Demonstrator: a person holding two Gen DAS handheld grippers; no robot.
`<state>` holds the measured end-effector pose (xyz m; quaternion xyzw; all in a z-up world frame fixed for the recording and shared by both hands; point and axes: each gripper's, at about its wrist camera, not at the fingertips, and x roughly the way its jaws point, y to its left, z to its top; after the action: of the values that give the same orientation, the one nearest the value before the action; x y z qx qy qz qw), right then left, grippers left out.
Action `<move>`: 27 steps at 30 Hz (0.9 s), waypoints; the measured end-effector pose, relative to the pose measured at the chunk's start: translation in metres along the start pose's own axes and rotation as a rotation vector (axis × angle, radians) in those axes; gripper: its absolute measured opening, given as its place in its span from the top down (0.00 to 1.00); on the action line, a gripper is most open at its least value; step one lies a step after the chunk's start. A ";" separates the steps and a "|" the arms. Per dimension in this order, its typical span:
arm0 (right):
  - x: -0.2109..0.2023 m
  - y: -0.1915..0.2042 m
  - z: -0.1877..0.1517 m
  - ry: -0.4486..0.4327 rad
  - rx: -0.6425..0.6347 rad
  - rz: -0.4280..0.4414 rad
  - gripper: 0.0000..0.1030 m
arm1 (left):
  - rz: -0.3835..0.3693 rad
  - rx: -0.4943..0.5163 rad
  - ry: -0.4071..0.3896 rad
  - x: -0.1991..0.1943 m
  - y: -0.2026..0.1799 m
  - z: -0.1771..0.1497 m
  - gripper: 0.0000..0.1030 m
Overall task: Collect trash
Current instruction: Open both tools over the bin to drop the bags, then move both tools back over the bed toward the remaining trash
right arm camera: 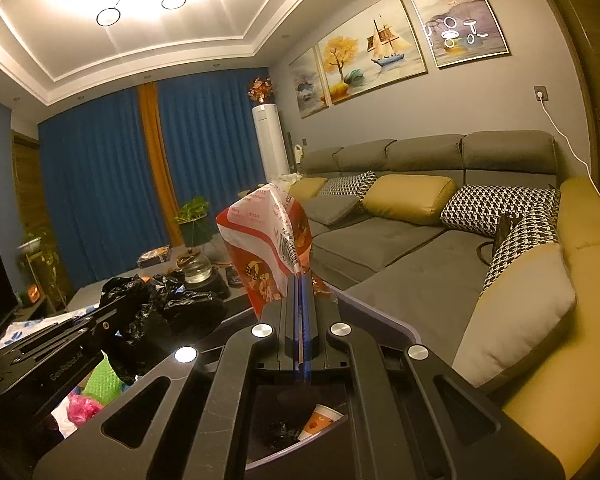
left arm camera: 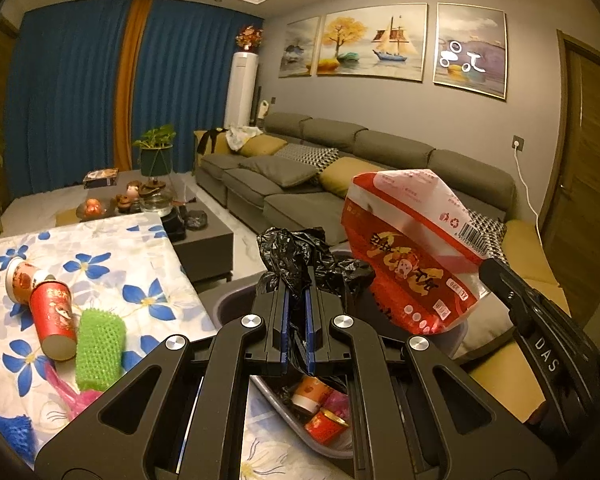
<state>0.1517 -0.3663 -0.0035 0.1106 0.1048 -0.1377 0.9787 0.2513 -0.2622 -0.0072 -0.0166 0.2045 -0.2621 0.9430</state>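
My left gripper (left arm camera: 298, 304) is shut on a crumpled black plastic bag (left arm camera: 300, 252), held above the grey trash bin (left arm camera: 236, 300). My right gripper (right arm camera: 300, 296) is shut on a red and white snack wrapper (right arm camera: 266, 248), also held over the bin (right arm camera: 380, 316); the wrapper shows in the left wrist view (left arm camera: 408, 252) to the right of the black bag. The black bag shows in the right wrist view (right arm camera: 156, 304) at the left. Inside the bin lie paper cups (left arm camera: 318, 408) and other scraps. On the floral tablecloth (left arm camera: 112, 248) lie two red paper cups (left arm camera: 52, 320) and a green spiky sponge (left arm camera: 98, 350).
A pink plastic scrap (left arm camera: 66, 392) and a blue cloth (left arm camera: 14, 432) lie on the table's near left. A grey and yellow sofa (right arm camera: 440, 248) runs along the right. A low coffee table (left arm camera: 204, 236) with a teapot and a plant stands beyond.
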 end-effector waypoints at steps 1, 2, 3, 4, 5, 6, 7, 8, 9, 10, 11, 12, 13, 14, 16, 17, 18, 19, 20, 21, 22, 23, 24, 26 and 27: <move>0.002 -0.002 0.001 0.001 0.001 0.000 0.98 | -0.003 -0.001 0.002 0.002 0.000 0.000 0.95; 0.002 -0.002 0.001 0.002 0.001 0.001 0.98 | -0.005 -0.001 0.004 0.003 -0.001 0.000 0.94; 0.003 -0.002 0.000 0.005 0.001 0.002 0.98 | -0.010 -0.002 0.007 0.005 -0.001 0.000 0.95; 0.003 -0.003 -0.001 0.006 0.001 0.003 0.98 | -0.018 -0.001 0.011 0.006 -0.002 0.000 0.95; 0.003 -0.002 -0.001 0.008 0.002 0.005 0.98 | -0.022 -0.002 0.014 0.008 -0.002 0.000 0.95; 0.003 -0.002 -0.001 0.009 0.003 0.006 0.98 | -0.028 -0.002 0.015 0.009 -0.002 -0.001 0.94; 0.003 -0.002 -0.001 0.010 0.001 0.004 0.98 | -0.031 -0.003 0.015 0.009 -0.004 0.001 0.94; 0.003 -0.003 -0.001 0.010 -0.002 0.005 0.98 | -0.035 -0.003 0.016 0.009 -0.004 0.001 0.95; 0.004 -0.003 0.000 0.011 -0.003 0.006 0.98 | -0.040 -0.001 0.017 0.010 -0.005 0.001 0.94; 0.004 -0.002 0.001 0.012 -0.005 0.006 0.98 | -0.043 0.003 0.016 0.011 -0.004 0.001 0.94; 0.004 -0.001 0.002 0.012 -0.007 0.006 0.98 | -0.048 0.006 0.013 0.011 -0.004 0.000 0.94; 0.005 -0.001 0.002 0.013 -0.009 0.009 0.98 | -0.046 0.010 0.008 0.012 -0.004 0.000 0.93; 0.006 -0.001 0.002 0.017 -0.009 0.009 0.98 | -0.041 0.012 0.006 0.012 -0.004 0.000 0.91; 0.007 -0.001 0.003 0.019 -0.008 0.007 0.97 | -0.041 0.013 0.007 0.012 -0.003 -0.001 0.85; 0.009 -0.002 0.002 0.028 -0.007 0.010 0.97 | -0.043 0.005 0.007 0.012 -0.001 -0.001 0.70; 0.010 -0.002 0.002 0.031 -0.006 0.007 0.97 | -0.046 0.001 0.002 0.010 0.001 -0.002 0.62; 0.010 -0.003 0.002 0.035 -0.003 0.008 0.97 | -0.044 -0.002 -0.005 0.009 0.002 -0.002 0.51; 0.011 -0.003 0.002 0.038 -0.002 0.009 0.97 | -0.040 -0.008 -0.015 0.006 0.004 -0.001 0.43; 0.012 -0.003 0.002 0.042 -0.002 0.005 0.97 | -0.040 -0.014 -0.022 0.004 0.005 -0.001 0.40; 0.013 -0.004 0.002 0.045 -0.003 0.006 0.97 | -0.035 -0.029 -0.030 0.001 0.009 -0.001 0.35; 0.014 -0.004 0.002 0.049 -0.004 0.007 0.97 | -0.028 -0.039 -0.033 0.000 0.011 -0.001 0.32; 0.014 -0.003 0.002 0.051 -0.006 0.006 0.97 | -0.021 -0.051 -0.036 -0.002 0.014 0.000 0.31; 0.015 -0.003 0.002 0.052 -0.009 0.007 0.97 | -0.013 -0.061 -0.039 -0.003 0.018 0.000 0.28; 0.016 -0.003 0.003 0.056 -0.012 0.006 0.97 | 0.012 -0.072 -0.038 -0.006 0.023 0.001 0.26; 0.016 -0.003 0.003 0.057 -0.011 0.006 0.97 | 0.022 -0.084 -0.036 -0.009 0.028 0.001 0.26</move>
<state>0.1667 -0.3742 -0.0051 0.1094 0.1330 -0.1309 0.9763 0.2583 -0.2337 -0.0072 -0.0589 0.1986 -0.2426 0.9478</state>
